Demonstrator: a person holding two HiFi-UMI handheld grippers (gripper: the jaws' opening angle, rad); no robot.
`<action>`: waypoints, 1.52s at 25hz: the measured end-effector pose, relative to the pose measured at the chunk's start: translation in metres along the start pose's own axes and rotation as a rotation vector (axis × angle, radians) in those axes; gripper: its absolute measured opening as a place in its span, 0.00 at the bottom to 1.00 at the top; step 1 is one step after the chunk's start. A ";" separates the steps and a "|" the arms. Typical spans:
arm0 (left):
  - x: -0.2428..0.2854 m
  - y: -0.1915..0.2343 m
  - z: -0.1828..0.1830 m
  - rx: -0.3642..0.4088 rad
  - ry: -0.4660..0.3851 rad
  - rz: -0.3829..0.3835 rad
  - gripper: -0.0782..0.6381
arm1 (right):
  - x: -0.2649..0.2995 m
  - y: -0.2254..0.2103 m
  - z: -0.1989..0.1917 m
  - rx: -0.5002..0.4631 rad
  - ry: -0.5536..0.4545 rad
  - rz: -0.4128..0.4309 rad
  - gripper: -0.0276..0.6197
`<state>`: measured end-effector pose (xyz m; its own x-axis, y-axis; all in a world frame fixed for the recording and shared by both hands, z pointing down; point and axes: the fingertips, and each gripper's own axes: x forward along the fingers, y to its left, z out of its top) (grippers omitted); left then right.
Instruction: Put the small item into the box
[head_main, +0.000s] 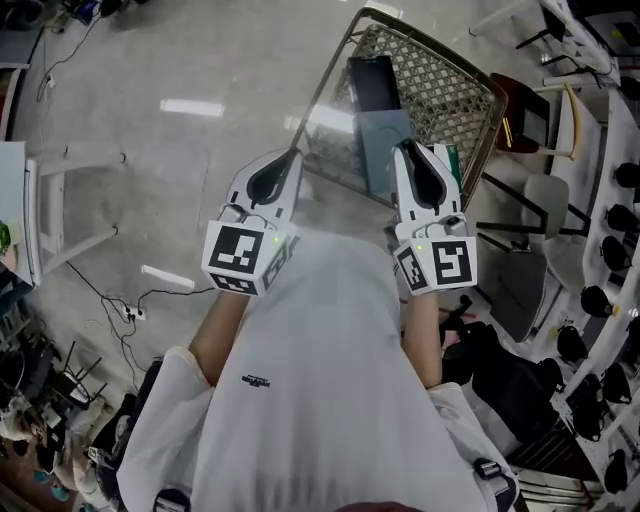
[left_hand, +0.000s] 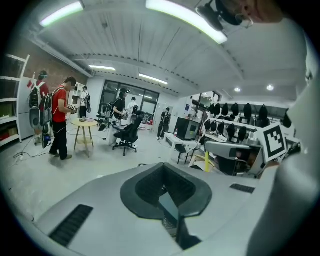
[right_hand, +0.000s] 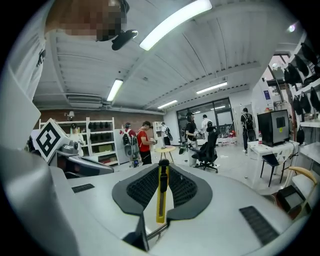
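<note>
A: What has the right claw (right_hand: 161, 167) got?
B: A yellow utility knife (right_hand: 160, 195), pinched between its two jaws. It runs lengthwise along them, with the black end toward the tips at 12 o'clock and the yellow body coming down to 6.
A: And the left claw (left_hand: 165, 182)?
B: The jaws are pressed together, with nothing between them that I can make out.
A: Where do they sit in the head view?
B: Side by side against the person's white shirt (head_main: 320, 380). The left one is at 9 o'clock of the right, and both point to 12. Each has its marker cube (head_main: 245, 258) at the 6 o'clock end, by the wrist.
A: The box?
B: Just past the tips, at 12 to 1 o'clock, there's a wire basket (head_main: 450, 85) over the pale floor (head_main: 180, 150). A grey box (head_main: 385, 150) lies in it, right beside the right claw's tip. A black box (head_main: 372, 80) sits at the grey one's 12 o'clock. The knife is up in the claw, apart from both.
A: Farther out?
B: The right gripper view shows a person in a red shirt (right_hand: 145, 142) at 11 o'clock of the knife. A round table (right_hand: 165, 149) stands beyond its tip and an office chair (right_hand: 206, 145) is at 1 o'clock.
</note>
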<state>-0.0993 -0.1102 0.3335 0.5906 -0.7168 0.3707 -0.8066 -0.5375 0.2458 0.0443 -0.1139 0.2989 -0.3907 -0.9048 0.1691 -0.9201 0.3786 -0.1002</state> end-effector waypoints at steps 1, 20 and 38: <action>0.002 0.003 0.002 -0.004 -0.006 0.001 0.11 | 0.004 0.000 0.001 0.002 -0.001 0.003 0.12; 0.047 0.013 0.036 -0.018 -0.044 0.060 0.11 | 0.048 -0.048 0.021 -0.055 -0.024 0.068 0.12; 0.112 0.022 0.024 -0.033 0.049 0.082 0.11 | 0.104 -0.103 -0.025 -0.122 0.074 0.133 0.12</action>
<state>-0.0507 -0.2131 0.3587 0.5213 -0.7350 0.4336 -0.8531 -0.4623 0.2419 0.0975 -0.2419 0.3515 -0.5055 -0.8303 0.2346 -0.8550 0.5185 -0.0072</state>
